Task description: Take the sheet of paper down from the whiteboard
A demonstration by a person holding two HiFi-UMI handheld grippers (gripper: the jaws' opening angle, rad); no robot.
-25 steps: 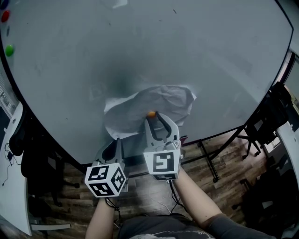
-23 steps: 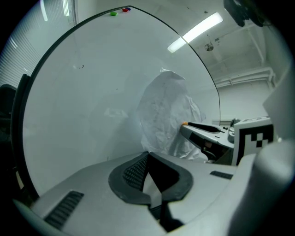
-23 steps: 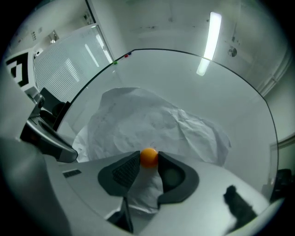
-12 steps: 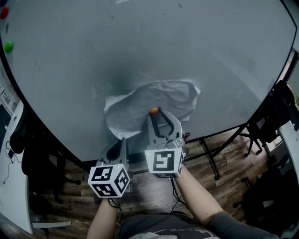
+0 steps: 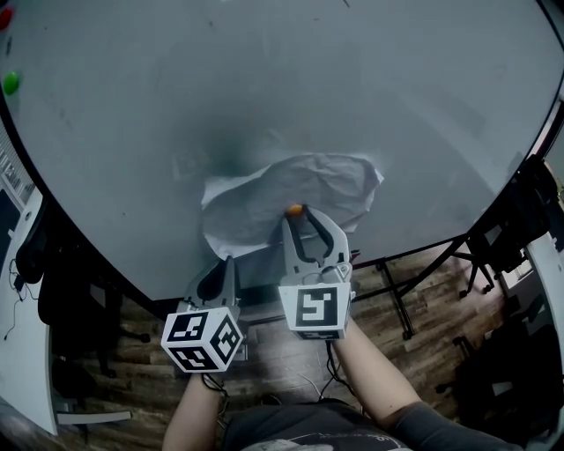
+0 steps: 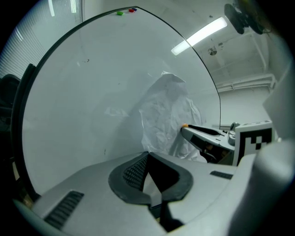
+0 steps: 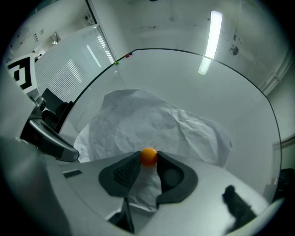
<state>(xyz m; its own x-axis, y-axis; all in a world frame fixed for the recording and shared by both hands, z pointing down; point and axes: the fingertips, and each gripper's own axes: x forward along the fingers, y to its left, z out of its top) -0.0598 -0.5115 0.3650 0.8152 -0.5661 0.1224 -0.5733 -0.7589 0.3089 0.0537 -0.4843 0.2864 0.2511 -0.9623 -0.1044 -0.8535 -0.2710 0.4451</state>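
A crumpled white sheet of paper (image 5: 264, 198) hangs low on the whiteboard (image 5: 352, 106), bulging away from the board. A small orange magnet (image 5: 294, 210) sits near its lower middle. My right gripper (image 5: 294, 215) is shut on that magnet; the right gripper view shows the orange magnet (image 7: 148, 156) pinched between the tips, the paper (image 7: 147, 120) behind it. My left gripper (image 5: 225, 264) is shut at the sheet's lower left edge, a white sliver of paper caught between its pads (image 6: 133, 173). From the left gripper view the paper (image 6: 166, 115) and the right gripper (image 6: 186, 130) lie to the right.
A green magnet (image 5: 11, 84) and a red magnet (image 5: 4, 18) stick to the board's upper left. The board's stand legs (image 5: 392, 295) rest on the wooden floor below. Black chairs (image 5: 515, 225) stand at the right, a white desk (image 5: 22, 291) at the left.
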